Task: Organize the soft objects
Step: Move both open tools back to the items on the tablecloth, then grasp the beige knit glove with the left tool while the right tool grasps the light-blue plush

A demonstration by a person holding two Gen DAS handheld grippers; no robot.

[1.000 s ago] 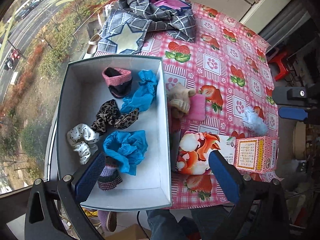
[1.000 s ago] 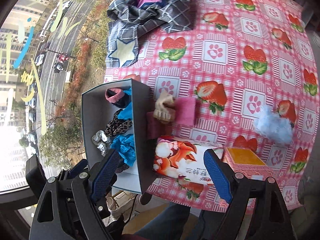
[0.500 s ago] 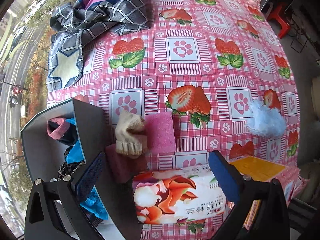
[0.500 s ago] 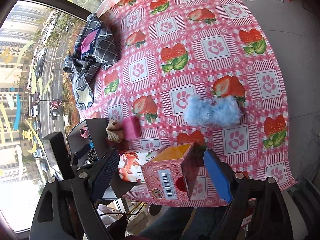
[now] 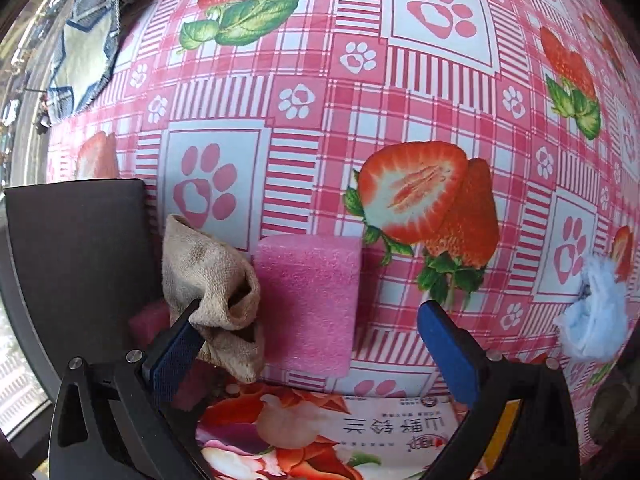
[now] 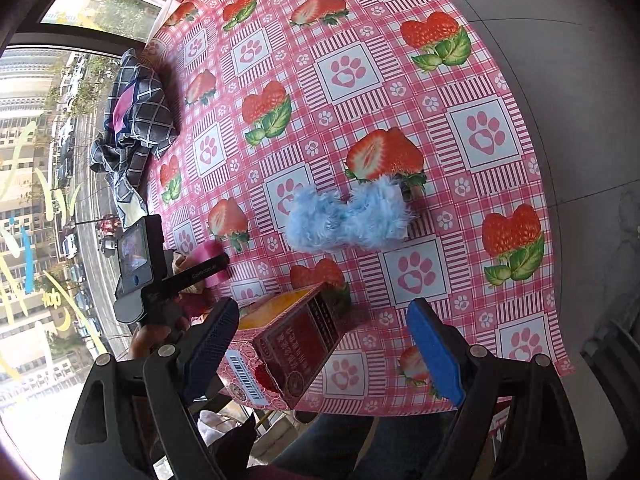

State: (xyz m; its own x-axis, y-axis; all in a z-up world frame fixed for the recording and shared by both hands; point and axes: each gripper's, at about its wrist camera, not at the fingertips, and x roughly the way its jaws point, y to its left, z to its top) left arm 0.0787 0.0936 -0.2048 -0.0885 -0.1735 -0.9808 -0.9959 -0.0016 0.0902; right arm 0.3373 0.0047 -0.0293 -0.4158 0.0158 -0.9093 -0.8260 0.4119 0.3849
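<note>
The pink sponge [image 5: 310,304] lies on the tablecloth [image 5: 400,80] between your left claw's [image 5: 306,340] wide-open jaws, beside a beige sock [image 5: 212,280]. Your right claw [image 6: 324,354] gapes empty above a red carton [image 6: 288,344]; the blue fluff [image 6: 348,214] lies beyond.

cloth [image 5: 420,92]: pink-white check, red strawberries, paw prints | sponge [image 5: 310,300]: pink, between fingers | glove [image 5: 212,280]: beige, at left finger | fluff [image 6: 348,214]: pale blue, ahead of fingers | carton [image 6: 288,344]: red-pink patterned, orange top | box [image 5: 76,256]: dark grey | fingers [image 5: 448,356]: blue pads, black arms | blanket [image 6: 136,116]: grey-white plaid
</note>
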